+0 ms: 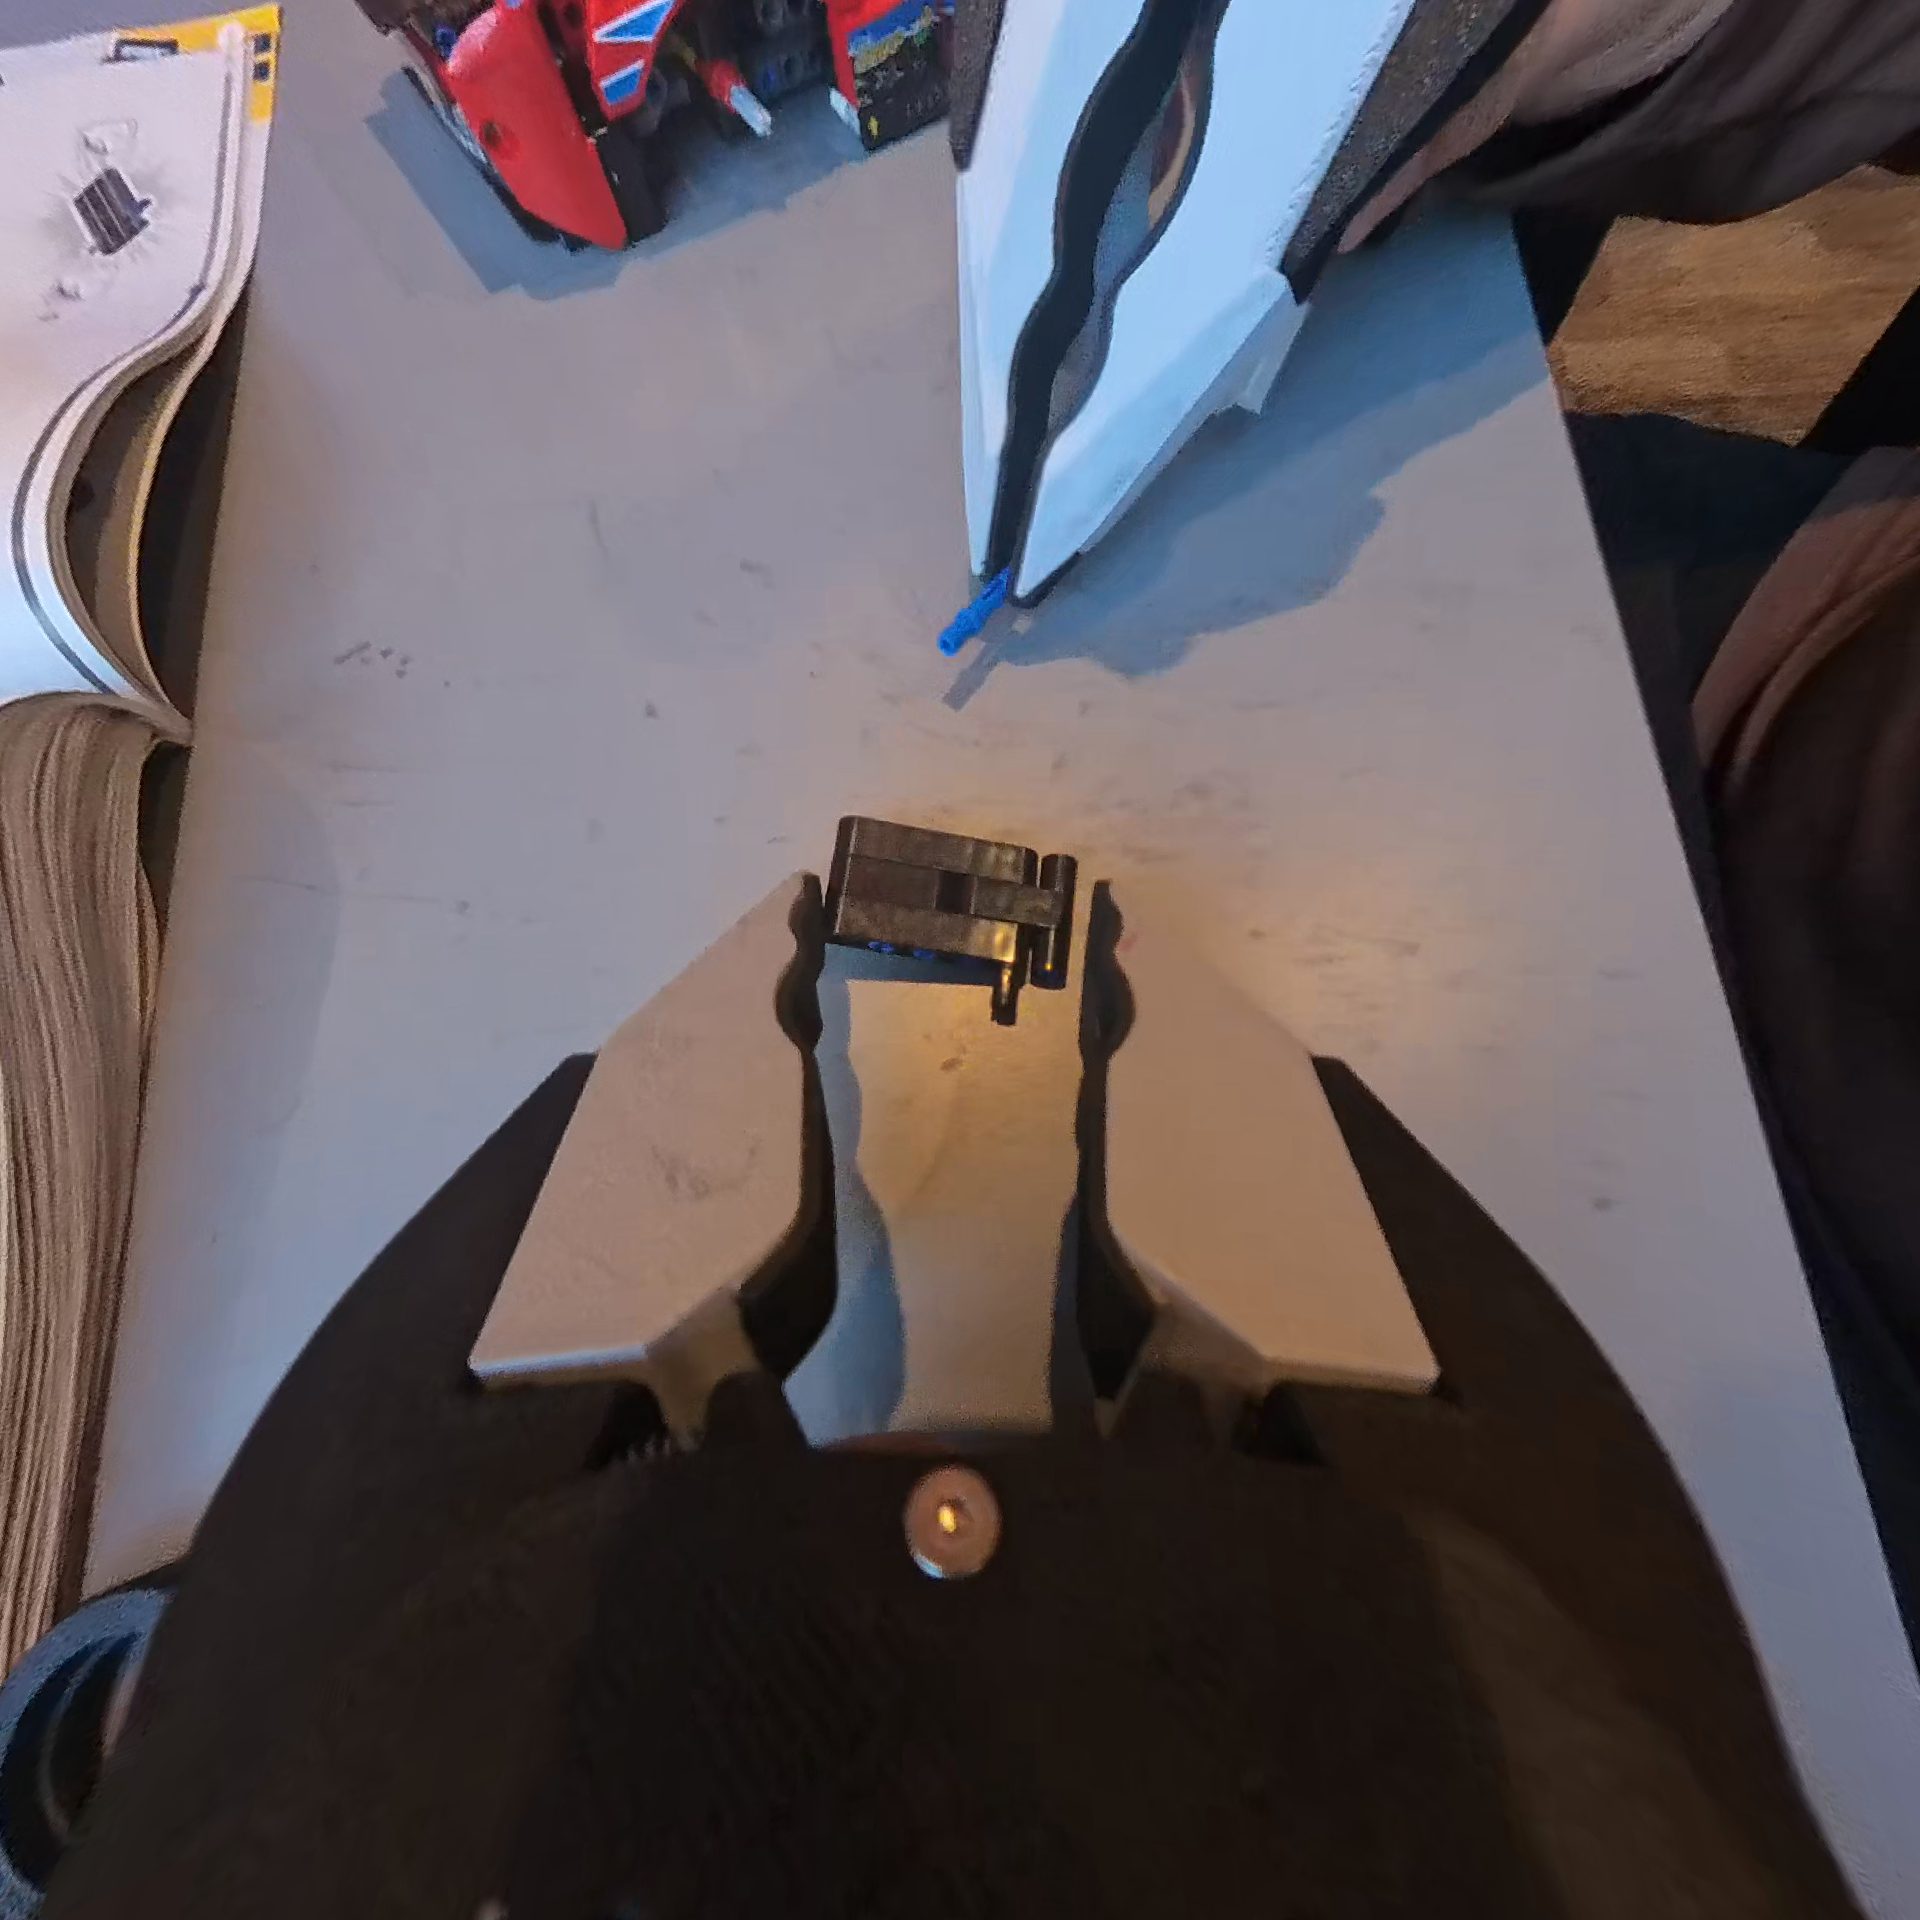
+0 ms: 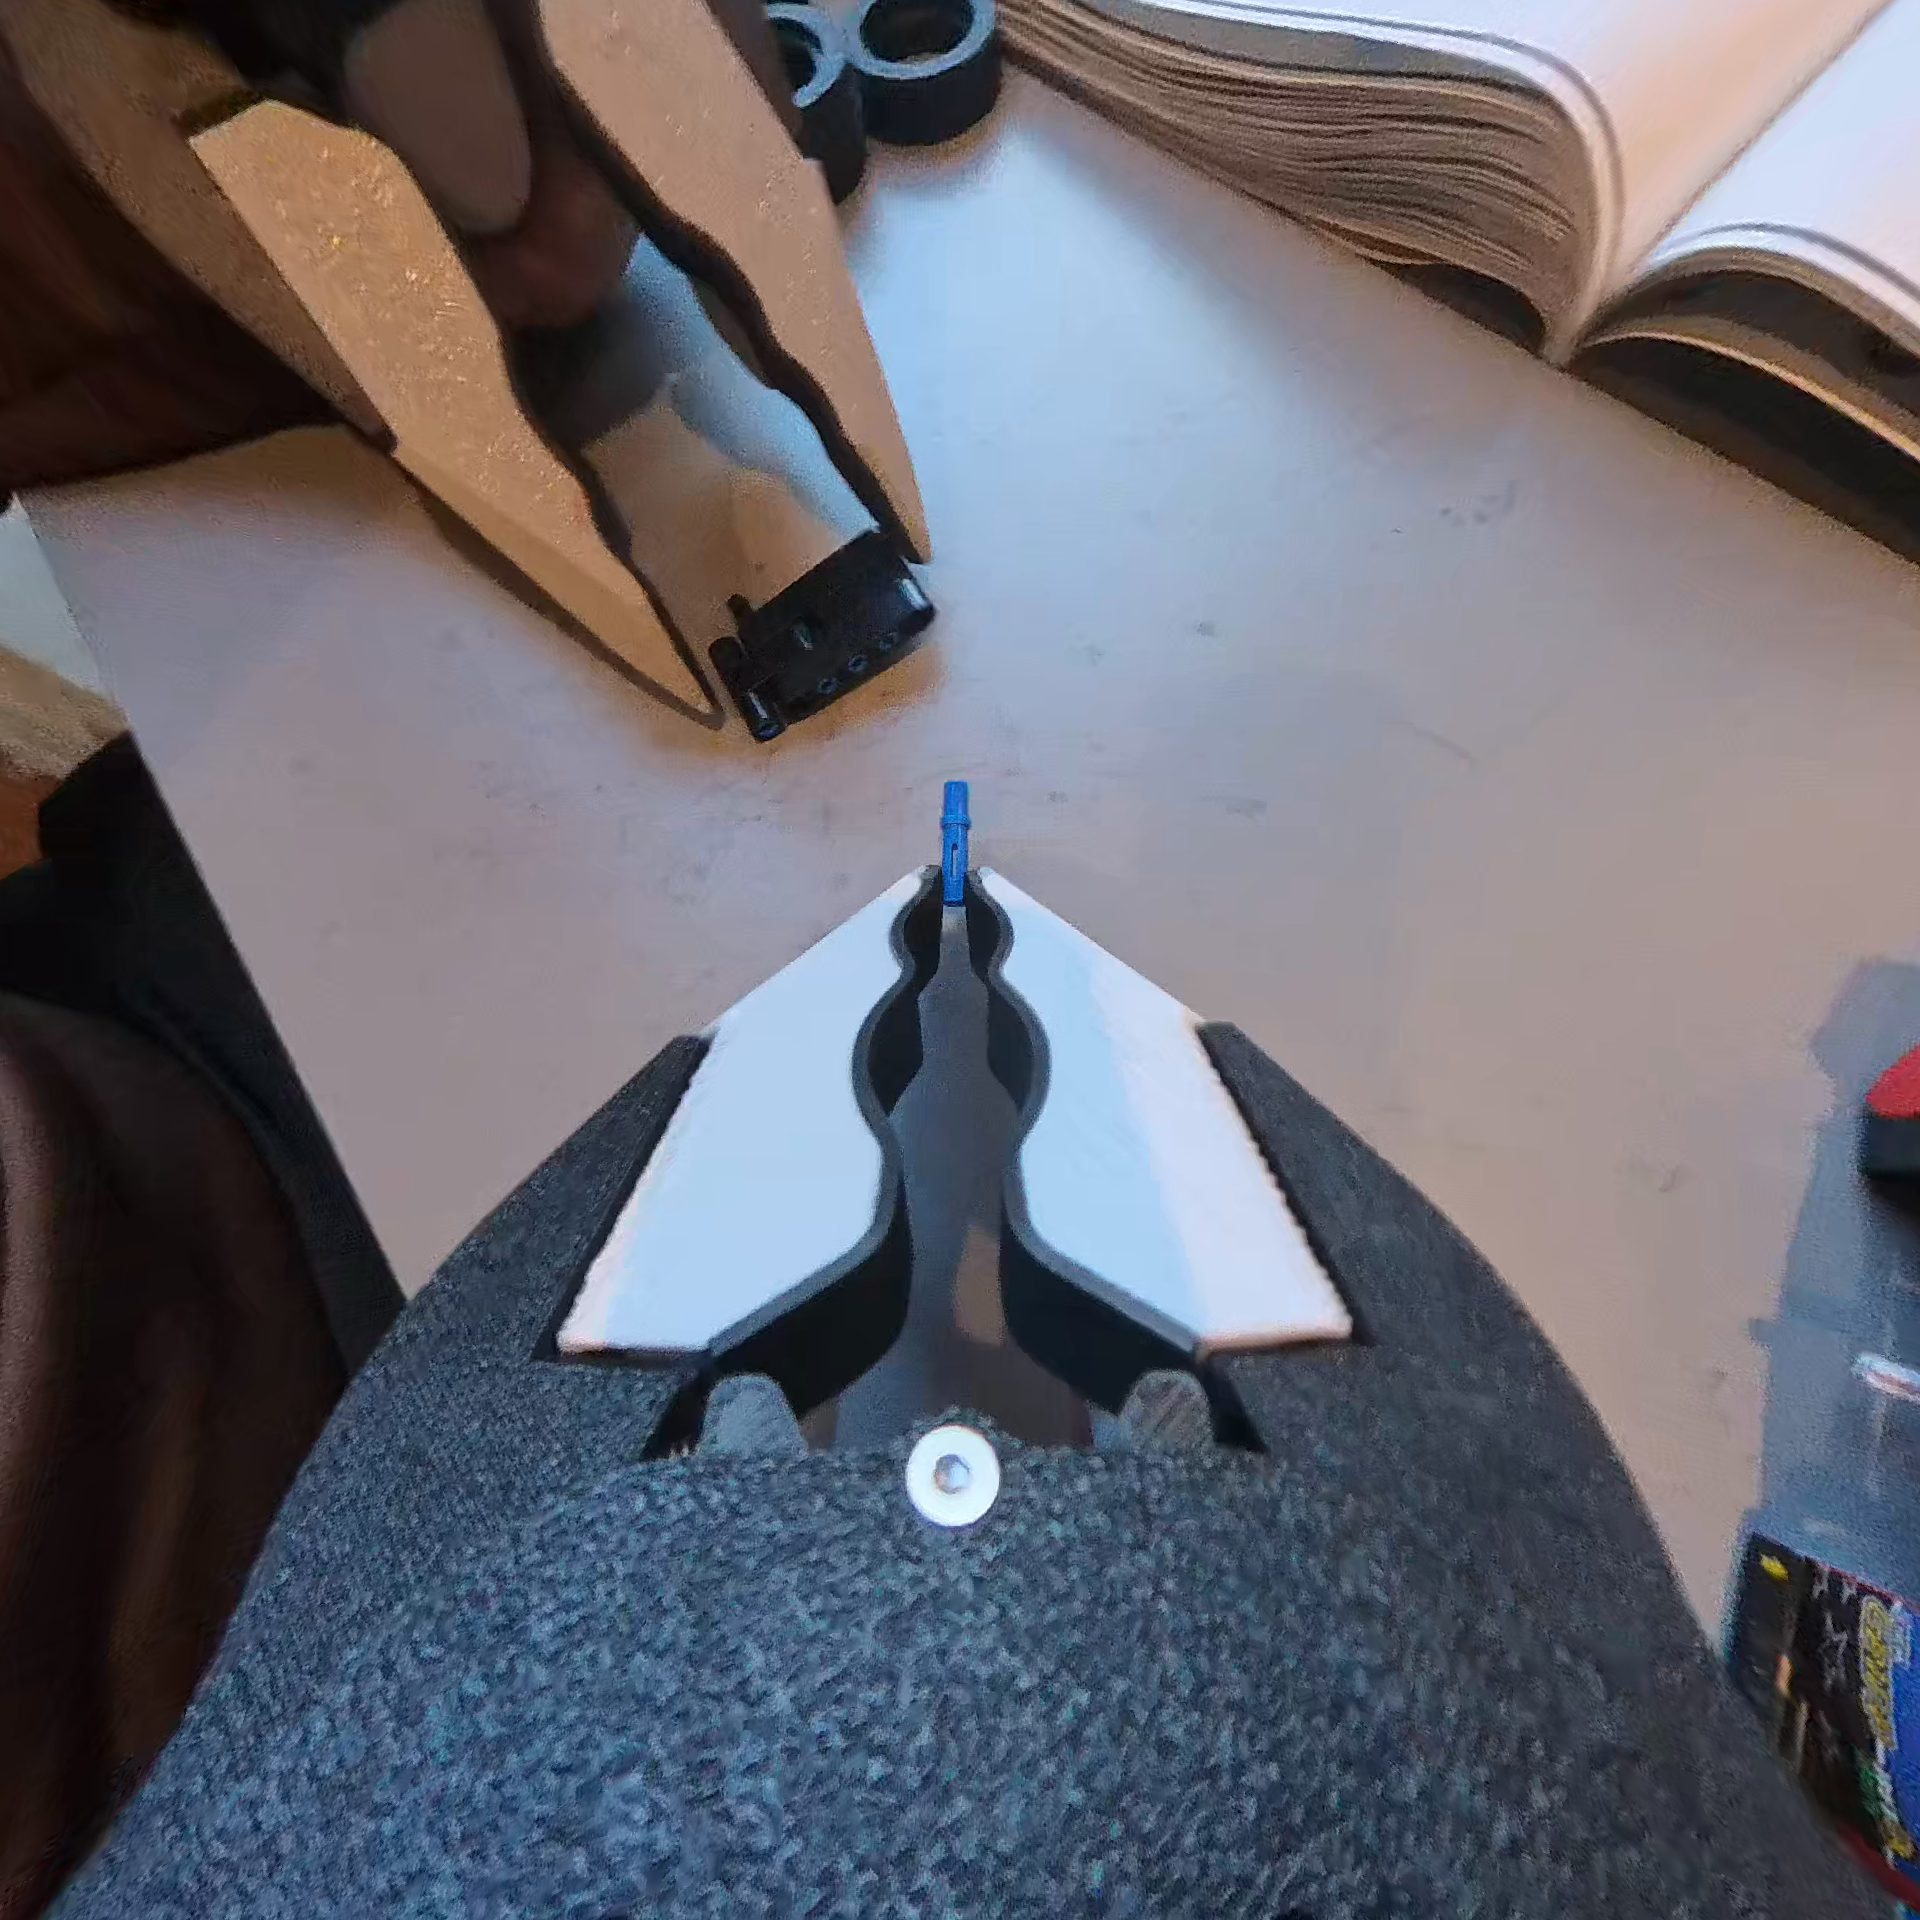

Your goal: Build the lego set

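My left gripper (image 1: pixel 951 914) is shut on a small black lego assembly (image 1: pixel 935 888) with blue pins underneath, held at the fingertips just above the white table (image 1: pixel 623 623). My right gripper (image 2: pixel 953 881) is shut on a small blue pin (image 2: pixel 953 826) that sticks out past its tips. In the right wrist view the left gripper (image 2: pixel 821 636) and the black assembly (image 2: pixel 831 639) are ahead and to the left of the pin, a short gap apart. In the left wrist view the right gripper (image 1: pixel 1003 587) points down with the blue pin (image 1: pixel 971 620) at its tip.
An open instruction book (image 1: pixel 104 343) lies along the table's left side; it also shows in the right wrist view (image 2: pixel 1558 177). A red lego car model (image 1: pixel 582 114) stands at the far end. Black tyres (image 2: pixel 914 73) lie near the book. The table edge (image 1: pixel 1621 644) runs on the right. There is about 6 cm between the tips of the two grippers. The right tips stand about 15 cm off the red lego car model (image 1: pixel 582 114).
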